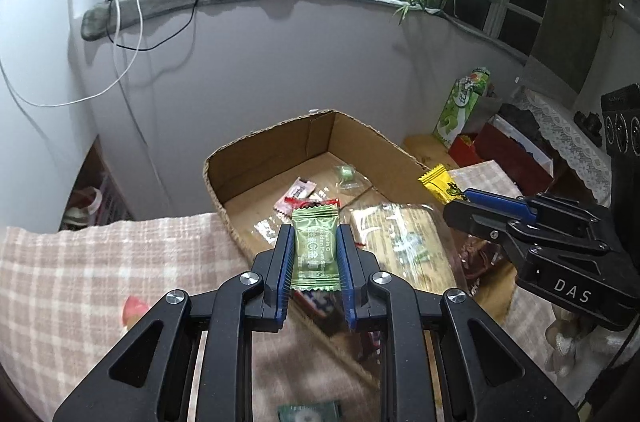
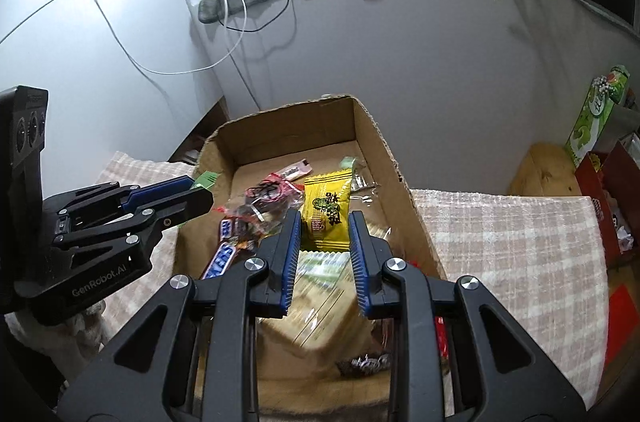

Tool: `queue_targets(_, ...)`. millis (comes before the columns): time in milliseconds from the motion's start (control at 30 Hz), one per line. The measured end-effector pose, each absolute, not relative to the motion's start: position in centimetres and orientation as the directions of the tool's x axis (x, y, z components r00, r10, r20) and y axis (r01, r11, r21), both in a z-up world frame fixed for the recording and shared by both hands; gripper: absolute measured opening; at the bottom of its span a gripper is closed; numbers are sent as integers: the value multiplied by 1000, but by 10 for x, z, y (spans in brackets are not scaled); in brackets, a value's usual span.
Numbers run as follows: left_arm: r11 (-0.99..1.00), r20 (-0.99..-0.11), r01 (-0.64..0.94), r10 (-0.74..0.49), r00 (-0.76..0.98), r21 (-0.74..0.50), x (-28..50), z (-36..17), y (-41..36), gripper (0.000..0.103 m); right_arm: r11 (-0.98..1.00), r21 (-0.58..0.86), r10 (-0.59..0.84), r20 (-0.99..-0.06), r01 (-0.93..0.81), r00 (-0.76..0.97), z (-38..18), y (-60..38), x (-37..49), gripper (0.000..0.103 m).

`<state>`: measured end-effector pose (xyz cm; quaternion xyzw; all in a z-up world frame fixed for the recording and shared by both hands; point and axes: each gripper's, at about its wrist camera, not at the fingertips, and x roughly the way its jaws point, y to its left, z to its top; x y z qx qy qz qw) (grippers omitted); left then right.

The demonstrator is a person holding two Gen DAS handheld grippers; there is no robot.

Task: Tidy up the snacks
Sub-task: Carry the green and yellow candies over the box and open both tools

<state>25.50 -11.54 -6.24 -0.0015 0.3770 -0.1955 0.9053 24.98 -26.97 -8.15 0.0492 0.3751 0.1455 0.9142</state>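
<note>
**Two wrapped snacks held over the box**

Your left gripper (image 1: 316, 242) pinches a green sachet (image 1: 314, 250) above the near end of the cardboard box (image 1: 256, 158). Your right gripper (image 2: 325, 238) pinches a yellow sachet (image 2: 326, 210) over the box's middle. Below lie a clear biscuit pack (image 2: 320, 302) and a Snickers bar (image 2: 219, 258); farther in, a pink wrapper (image 1: 300, 188). The box rests on a checked cloth (image 2: 512, 242).
</note>
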Motion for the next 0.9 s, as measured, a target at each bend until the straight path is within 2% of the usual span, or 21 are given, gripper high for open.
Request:
queue_targets(533,922,-700,358,-352,621,-146,274,-70,-125,20,956,195,294,-689,-221,663,-92,-268,261,26)
queue_targets(567,922,-701,358,-352,620,-145,274,-71,-125,20,956,195,293,-688,-220,664,-92,-268,261,30)
queue_targets(667,924,-703,356,-347,621,-141,274,-70,-126,21,961,183,276,-683,-208,676,-90,-269,259,54)
queue_targets(767,925,-701,354,-345,624,-140,273,-69,-126,31,965,175,263,-678,-196,686,-88,-272,257,57)
queue_targets(900,927,-701,350,-339,627,-135,272,-69,-126,32,972,158,235,-673,-174,702,-87,-275,254,81)
